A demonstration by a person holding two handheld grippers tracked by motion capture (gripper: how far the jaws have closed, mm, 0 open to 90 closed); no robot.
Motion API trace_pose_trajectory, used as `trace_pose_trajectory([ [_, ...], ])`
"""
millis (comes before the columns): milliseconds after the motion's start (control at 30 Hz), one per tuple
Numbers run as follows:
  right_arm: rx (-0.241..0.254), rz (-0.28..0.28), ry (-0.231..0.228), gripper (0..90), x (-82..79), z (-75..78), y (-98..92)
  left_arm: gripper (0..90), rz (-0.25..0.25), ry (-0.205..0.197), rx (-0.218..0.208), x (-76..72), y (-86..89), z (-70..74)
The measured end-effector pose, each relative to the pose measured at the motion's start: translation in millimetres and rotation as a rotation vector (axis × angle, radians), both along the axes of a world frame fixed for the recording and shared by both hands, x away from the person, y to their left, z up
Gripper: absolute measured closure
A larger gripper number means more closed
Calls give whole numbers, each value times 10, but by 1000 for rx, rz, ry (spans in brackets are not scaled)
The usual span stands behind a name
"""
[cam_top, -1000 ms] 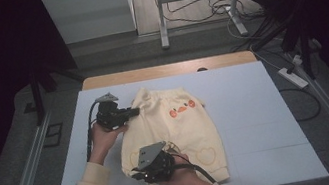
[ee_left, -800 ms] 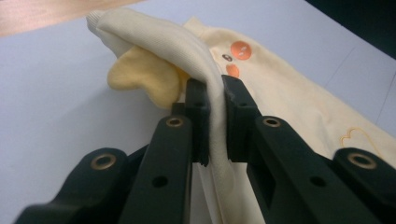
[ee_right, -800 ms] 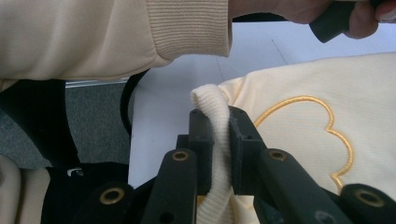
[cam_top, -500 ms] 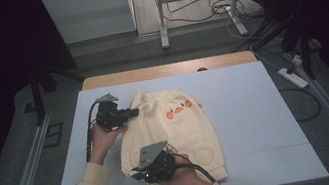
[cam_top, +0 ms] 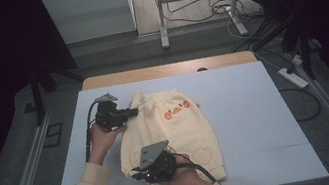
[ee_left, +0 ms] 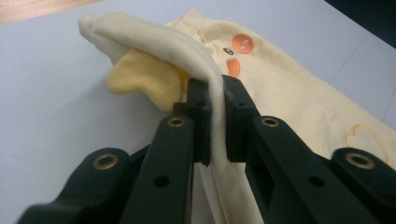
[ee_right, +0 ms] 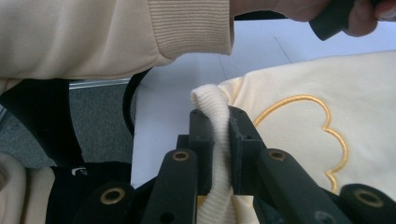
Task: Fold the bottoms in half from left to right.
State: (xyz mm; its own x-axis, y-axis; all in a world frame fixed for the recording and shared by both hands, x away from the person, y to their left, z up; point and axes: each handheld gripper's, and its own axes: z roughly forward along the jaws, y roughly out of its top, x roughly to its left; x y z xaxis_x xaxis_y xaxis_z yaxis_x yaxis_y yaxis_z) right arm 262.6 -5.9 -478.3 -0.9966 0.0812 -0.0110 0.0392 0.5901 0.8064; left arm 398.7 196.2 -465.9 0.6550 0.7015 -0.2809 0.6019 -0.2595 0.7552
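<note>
A cream garment [cam_top: 178, 128] with an orange print and outlined hearts lies flat on the white table [cam_top: 256, 107]. My left gripper [cam_top: 133, 112] is at its far left corner, shut on the ribbed edge [ee_left: 187, 51], which arches up out of the jaws of the left gripper [ee_left: 216, 122]. My right gripper [cam_top: 136, 172] is at the near left corner of the garment. The jaws of the right gripper [ee_right: 218, 140] are shut on a ribbed cuff [ee_right: 210, 100], beside an embroidered outline [ee_right: 322, 135]. A cream sleeve [ee_right: 140, 28] and the other hand show beyond.
A wooden strip [cam_top: 164, 70] borders the table's far edge. Bare table lies to the right of the garment. A power strip [cam_top: 293, 77] and cables lie on the floor at right. Metal rails [cam_top: 28, 166] run along both sides.
</note>
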Motion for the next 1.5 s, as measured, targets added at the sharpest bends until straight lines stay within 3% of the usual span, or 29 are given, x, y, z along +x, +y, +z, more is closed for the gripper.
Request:
trace_pose_trajectory([
  [867,-30,-36,27,812,-11,-15,-208,831,-23,-13,7,-42,-207,-1],
  [1267,-18,-89,29,812,4,15,-508,831,-22,-29,1,-43,-319,-8],
  [1500,-16,-103,23,812,-19,28,-554,831,-24,-31,-7,-37,-349,-11],
])
